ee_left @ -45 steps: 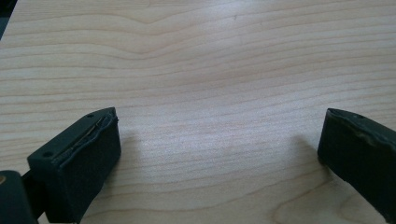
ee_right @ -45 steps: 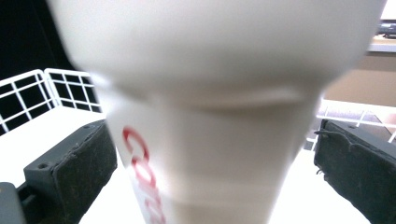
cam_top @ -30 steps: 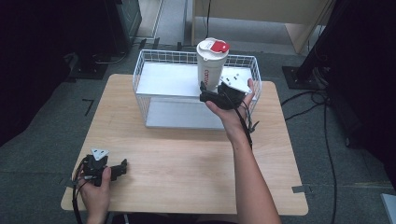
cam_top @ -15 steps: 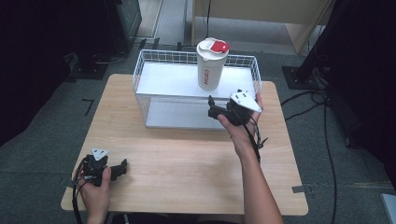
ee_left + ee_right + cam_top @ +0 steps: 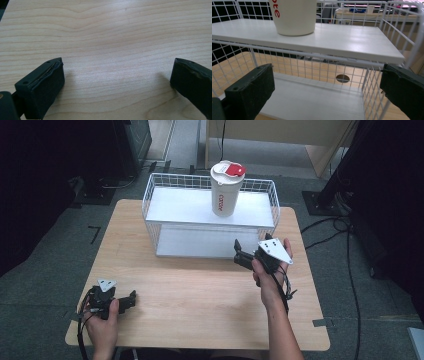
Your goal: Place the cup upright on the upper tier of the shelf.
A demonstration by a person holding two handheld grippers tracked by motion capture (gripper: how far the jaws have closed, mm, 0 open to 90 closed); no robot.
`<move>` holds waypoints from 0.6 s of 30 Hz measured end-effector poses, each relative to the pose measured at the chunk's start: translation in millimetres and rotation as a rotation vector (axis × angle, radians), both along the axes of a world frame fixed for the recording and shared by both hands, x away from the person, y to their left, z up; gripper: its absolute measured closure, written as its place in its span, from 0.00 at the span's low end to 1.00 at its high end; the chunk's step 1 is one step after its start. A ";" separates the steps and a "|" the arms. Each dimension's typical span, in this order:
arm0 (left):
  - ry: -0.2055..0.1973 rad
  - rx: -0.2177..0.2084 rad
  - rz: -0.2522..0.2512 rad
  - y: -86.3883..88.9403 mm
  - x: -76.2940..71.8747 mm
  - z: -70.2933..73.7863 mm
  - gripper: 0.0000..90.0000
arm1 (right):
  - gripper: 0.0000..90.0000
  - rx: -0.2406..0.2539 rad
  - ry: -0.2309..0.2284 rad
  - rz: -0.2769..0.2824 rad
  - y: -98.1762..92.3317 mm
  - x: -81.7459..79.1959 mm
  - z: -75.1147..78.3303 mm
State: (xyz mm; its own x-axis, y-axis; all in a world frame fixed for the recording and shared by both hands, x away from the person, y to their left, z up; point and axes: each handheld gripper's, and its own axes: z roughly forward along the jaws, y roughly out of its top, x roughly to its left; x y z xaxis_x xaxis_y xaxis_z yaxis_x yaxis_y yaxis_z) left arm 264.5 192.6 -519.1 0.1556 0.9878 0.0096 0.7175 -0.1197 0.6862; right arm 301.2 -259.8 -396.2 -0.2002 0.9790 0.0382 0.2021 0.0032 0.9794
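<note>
High view first: we see the tall white plastic cup point(image 5: 226, 191) with red lettering and a red-and-white lid standing upright on the upper white shelf of the white wire-mesh rack point(image 5: 165, 183), towards its right half. We judge it was put there on purpose, as the flat board gives its round base a steady seat and the wire walls fence it in.

Our right gripper point(image 5: 244, 255) hangs just in front of the rack, apart from the cup and holding nothing, its black jaws spread wide. Along those jaws in the right gripper view, the cup's bottom point(image 5: 294, 17) sits above them on the smooth, slightly glossy shelf board point(image 5: 352, 40), with the thin white wires crossing in a grid below.

Our left gripper point(image 5: 129, 300) rests near the front left corner of the pale wooden table point(image 5: 200, 295), well apart from the rack. Its jaws too are spread, with only bare, fine-grained wood point(image 5: 112, 50) between the matt black pads point(image 5: 47, 82); we take it to be parked out of the way.
</note>
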 end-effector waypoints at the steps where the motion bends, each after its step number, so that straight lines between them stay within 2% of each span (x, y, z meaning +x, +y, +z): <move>1: 0.000 0.000 0.000 0.0 0.0 0.0 0.00 | 0.00 -0.001 0.000 -0.001 -2.4 -2.8 -2.2; 4: 0.000 -0.002 0.000 -0.1 0.0 0.0 0.00 | 0.00 0.001 0.002 -0.010 -7.7 -8.2 -6.7; 11: 0.003 0.000 -0.001 0.1 -0.1 0.1 0.00 | 0.00 0.021 0.042 -0.044 -29.5 -26.8 -25.4; 18: 0.003 0.000 -0.001 0.1 -0.1 0.2 0.00 | 0.00 0.009 0.085 -0.069 -46.0 -42.9 -44.5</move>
